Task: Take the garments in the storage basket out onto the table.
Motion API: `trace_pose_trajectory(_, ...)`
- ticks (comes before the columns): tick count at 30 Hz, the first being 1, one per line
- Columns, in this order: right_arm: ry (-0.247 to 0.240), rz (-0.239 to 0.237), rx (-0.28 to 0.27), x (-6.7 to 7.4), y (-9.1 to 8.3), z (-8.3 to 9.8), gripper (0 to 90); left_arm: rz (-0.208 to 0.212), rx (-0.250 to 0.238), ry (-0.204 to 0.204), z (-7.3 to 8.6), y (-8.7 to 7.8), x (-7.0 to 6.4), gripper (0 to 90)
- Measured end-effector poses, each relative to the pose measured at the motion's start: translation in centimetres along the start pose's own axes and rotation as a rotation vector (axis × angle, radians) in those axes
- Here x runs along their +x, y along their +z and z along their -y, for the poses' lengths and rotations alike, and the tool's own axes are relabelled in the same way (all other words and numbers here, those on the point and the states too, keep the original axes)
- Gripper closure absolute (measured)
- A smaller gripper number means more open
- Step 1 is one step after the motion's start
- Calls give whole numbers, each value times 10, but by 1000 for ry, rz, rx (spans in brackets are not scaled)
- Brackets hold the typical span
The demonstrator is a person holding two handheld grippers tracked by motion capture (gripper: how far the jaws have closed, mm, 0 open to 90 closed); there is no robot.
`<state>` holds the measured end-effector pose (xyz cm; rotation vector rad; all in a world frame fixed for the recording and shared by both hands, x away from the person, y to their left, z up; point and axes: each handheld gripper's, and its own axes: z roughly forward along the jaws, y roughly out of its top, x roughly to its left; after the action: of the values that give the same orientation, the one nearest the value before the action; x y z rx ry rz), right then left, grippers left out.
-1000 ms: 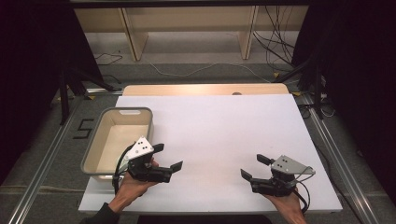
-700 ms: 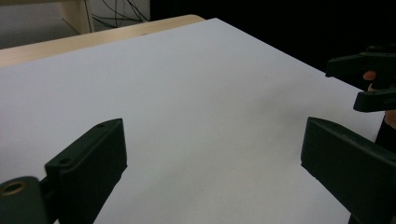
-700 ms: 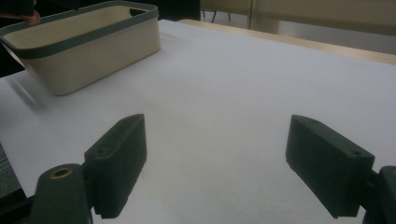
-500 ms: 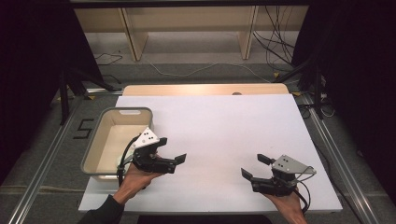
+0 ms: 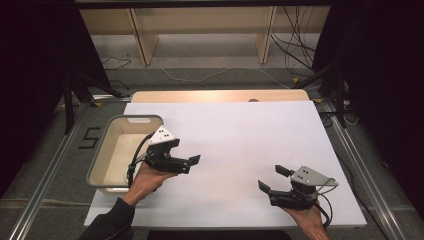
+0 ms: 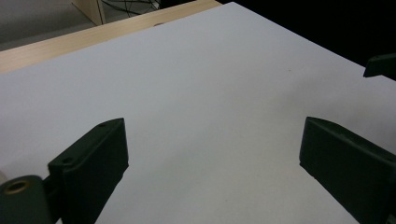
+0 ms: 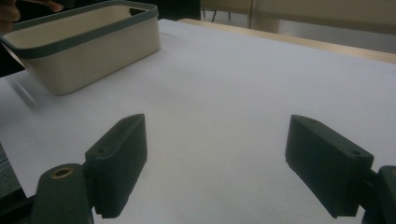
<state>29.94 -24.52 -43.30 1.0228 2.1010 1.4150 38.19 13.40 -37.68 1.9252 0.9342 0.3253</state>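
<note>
1. white table (image 5: 235,135), one, bearing everything else; wooden edge along the far side.
2. cream bin (image 5: 116,150) with a grey-green rim, one, standing at the table's left edge; inside bare as far as seen from the high view, near corner hidden behind the left hand.
3. black grippers, two: left gripper (image 5: 190,164) just right of the bin, jaws wide apart on nothing; right gripper (image 5: 270,178) near the front right, well apart from the bin, jaws likewise spread on nothing.
</note>
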Motion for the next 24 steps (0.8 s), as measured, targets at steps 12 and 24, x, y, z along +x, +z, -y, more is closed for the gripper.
trace_pose_trajectory(12, 0, -7, 1, -2, 1, 1, 215, -98, 16, -23, -6, -10, 29, 81)
trace_pose_trajectory(24, -7, -8, 7, -1, 2, 1, 215, -113, 40, -70, -6, -28, 51, 84)
